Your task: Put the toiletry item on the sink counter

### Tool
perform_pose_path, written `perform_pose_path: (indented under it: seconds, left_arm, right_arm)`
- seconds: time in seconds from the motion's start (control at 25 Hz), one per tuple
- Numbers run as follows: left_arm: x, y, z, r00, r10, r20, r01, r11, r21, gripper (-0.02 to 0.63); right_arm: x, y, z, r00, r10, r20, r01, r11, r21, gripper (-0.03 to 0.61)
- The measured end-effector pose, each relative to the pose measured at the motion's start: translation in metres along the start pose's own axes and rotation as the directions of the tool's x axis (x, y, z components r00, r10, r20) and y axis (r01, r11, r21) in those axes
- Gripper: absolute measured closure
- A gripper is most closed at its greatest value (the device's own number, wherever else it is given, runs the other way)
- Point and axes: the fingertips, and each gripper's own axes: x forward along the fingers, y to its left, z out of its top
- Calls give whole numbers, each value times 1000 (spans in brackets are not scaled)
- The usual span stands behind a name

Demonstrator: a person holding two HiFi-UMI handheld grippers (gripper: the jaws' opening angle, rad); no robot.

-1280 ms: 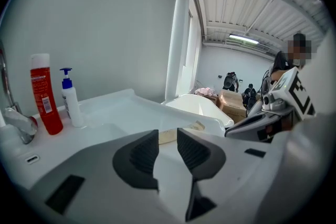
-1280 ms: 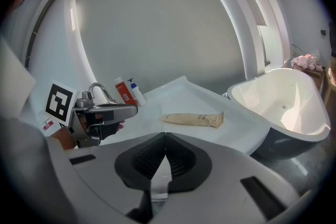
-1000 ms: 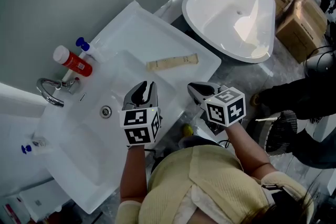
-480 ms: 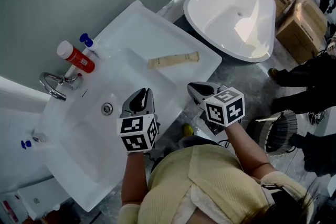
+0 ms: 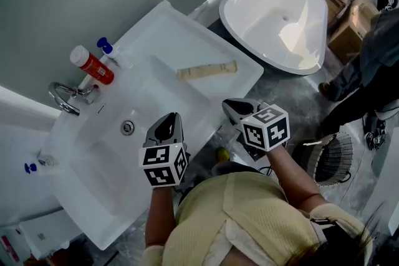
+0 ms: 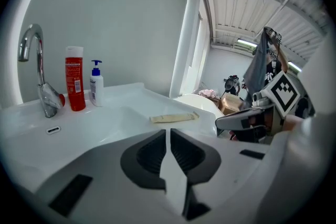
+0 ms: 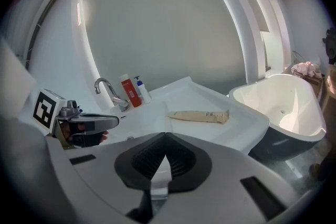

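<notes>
Beige tube (image 5: 206, 70) on sink counter (image 5: 167, 31) (flat)

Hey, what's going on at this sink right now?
A person stands over a white sink with a gripper in each hand. The tan tube lies flat on the sink counter beside the basin, and neither gripper touches it. The left gripper, over the basin's near side, has just been closing its jaws with nothing between them. The right gripper, just off the counter's front edge, is shut and empty too. A red bottle and a small pump bottle stand by the faucet.
</notes>
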Motion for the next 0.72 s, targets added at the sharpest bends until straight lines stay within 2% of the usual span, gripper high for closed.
perform_pose_path:
  seconds: [0.28,0.72]
  left_arm:
    - [-8,4,-10,1000,12,-10,-12,999,-32,554]
    - [-12,9,-20,999,25,-24,-26,998,-61,554]
  right_arm:
    - [1,-2,-5,999,-27,-22,27,999,-21,554]
    - [3,0,-5,1000,-22,-23,21,1000,-19,554]
